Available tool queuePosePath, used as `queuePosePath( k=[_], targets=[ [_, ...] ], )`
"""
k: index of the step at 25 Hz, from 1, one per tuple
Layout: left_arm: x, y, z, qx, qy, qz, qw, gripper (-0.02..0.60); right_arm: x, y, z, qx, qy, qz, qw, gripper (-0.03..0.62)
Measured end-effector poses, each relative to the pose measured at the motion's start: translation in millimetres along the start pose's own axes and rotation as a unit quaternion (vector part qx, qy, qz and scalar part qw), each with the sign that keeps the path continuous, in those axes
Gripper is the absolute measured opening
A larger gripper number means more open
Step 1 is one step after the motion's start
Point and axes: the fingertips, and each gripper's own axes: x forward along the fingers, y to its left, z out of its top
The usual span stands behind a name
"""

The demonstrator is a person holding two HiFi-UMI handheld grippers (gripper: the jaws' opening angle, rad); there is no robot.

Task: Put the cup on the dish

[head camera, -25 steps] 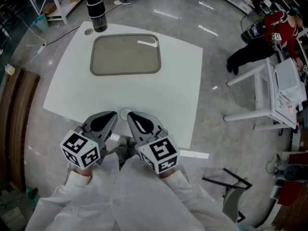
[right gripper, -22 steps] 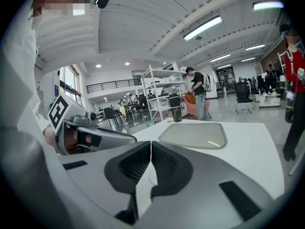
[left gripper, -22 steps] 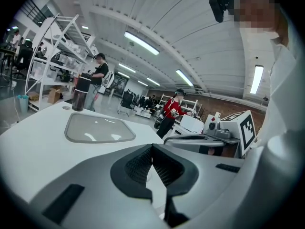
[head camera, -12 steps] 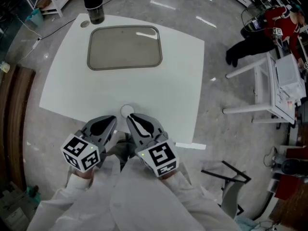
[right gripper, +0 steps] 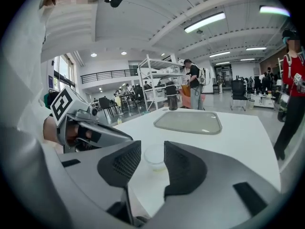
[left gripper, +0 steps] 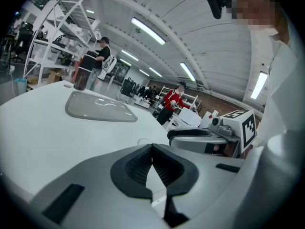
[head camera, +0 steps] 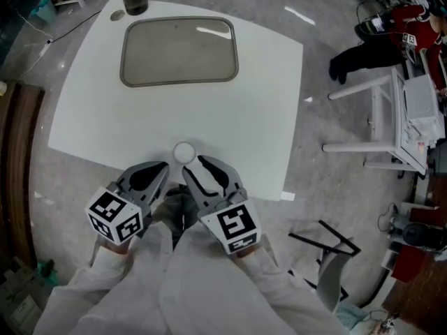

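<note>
I see a small, clear, round plastic cup (head camera: pixel 183 152) standing up straight on the white counter (head camera: pixel 265 103). Its open mouth points up, so its long line runs up and down. It sits low in the middle of the head view, close to the counter's near edge. The grey dish (head camera: pixel 179 51), a flat tray with round corners, lies well apart from it in the upper left.

My right tool (right gripper: pixel 152 148) has just been opening its jaws. They now stand partly apart, with the cup showing in the gap just past the tips and not squeezed. My left tool (left gripper: pixel 152 147) is closed tight on nothing.
</note>
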Motion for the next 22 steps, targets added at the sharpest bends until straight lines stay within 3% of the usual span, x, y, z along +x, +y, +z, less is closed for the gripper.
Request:
queuePosePath(
  k=[9, 22],
  targets=[
    [8, 22, -17, -0.012, 0.014, 0.014, 0.9997, 0.008, 24, -8, -40, -0.004, 0.055, -0.002, 0.998, 0.27],
    [16, 34, -31, -0.03, 0.031, 0.011, 0.999, 0.008, 61, -12, -62, -0.006, 0.086, -0.013, 0.996, 0.281]
  ],
)
